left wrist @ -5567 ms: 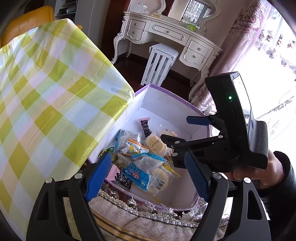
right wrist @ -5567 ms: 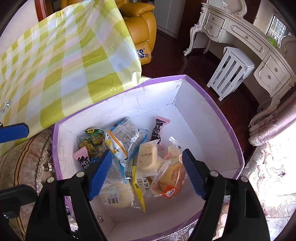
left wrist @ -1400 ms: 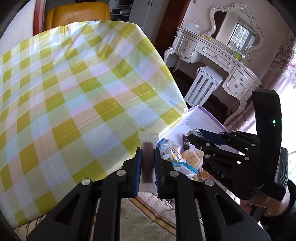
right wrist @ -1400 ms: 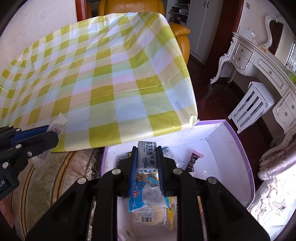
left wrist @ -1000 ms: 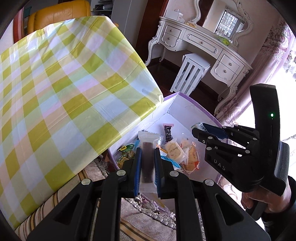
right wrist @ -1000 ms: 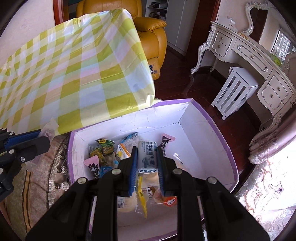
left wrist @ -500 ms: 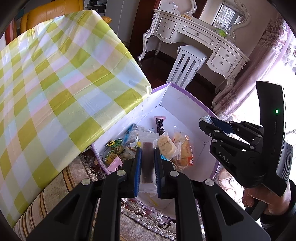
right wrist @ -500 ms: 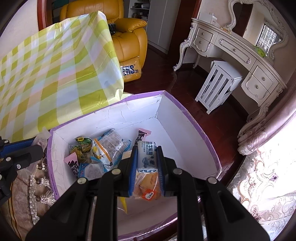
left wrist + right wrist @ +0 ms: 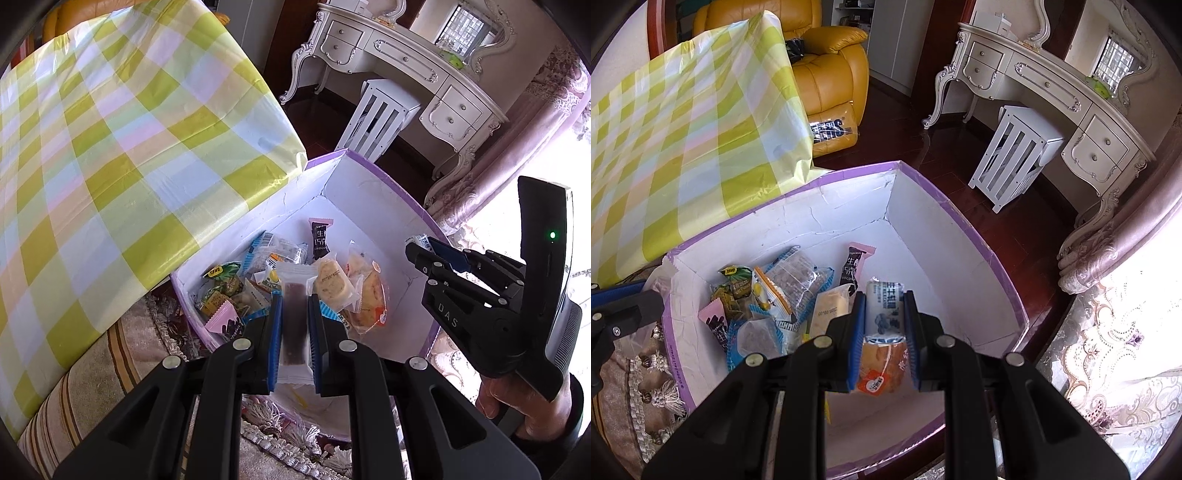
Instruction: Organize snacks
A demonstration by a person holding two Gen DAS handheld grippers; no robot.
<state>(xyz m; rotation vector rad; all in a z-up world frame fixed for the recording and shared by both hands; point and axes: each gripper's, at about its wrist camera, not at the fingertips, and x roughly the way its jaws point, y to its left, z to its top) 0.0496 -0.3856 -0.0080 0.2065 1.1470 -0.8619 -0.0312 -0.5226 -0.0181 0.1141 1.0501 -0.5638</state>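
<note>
A white box with a purple rim (image 9: 380,181) (image 9: 945,206) stands on the floor beside the table and holds several wrapped snacks. My left gripper (image 9: 293,295) is shut on a clear packet with a dark brown bar (image 9: 294,325), held over the box's near left side. My right gripper (image 9: 884,295) is shut on a white and blue snack packet (image 9: 885,314), held over the box's middle, above an orange bun packet (image 9: 881,369). In the left wrist view the right gripper (image 9: 421,247) hangs over the box's right rim. A black chocolate packet (image 9: 320,238) (image 9: 851,266) lies near the far corner.
A table with a yellow-green checked cloth (image 9: 110,147) (image 9: 683,129) overhangs the box's left side. A fringed rug (image 9: 122,362) lies under it. Beyond the box stand a white slatted stool (image 9: 1015,155), an ornate white dressing table (image 9: 1052,99) and a yellow armchair (image 9: 831,66). Curtains (image 9: 1108,266) hang at the right.
Both grippers have moved from over the checked cloth to above the box and dipped a little, each still holding its packet. The box fills more of both views.
</note>
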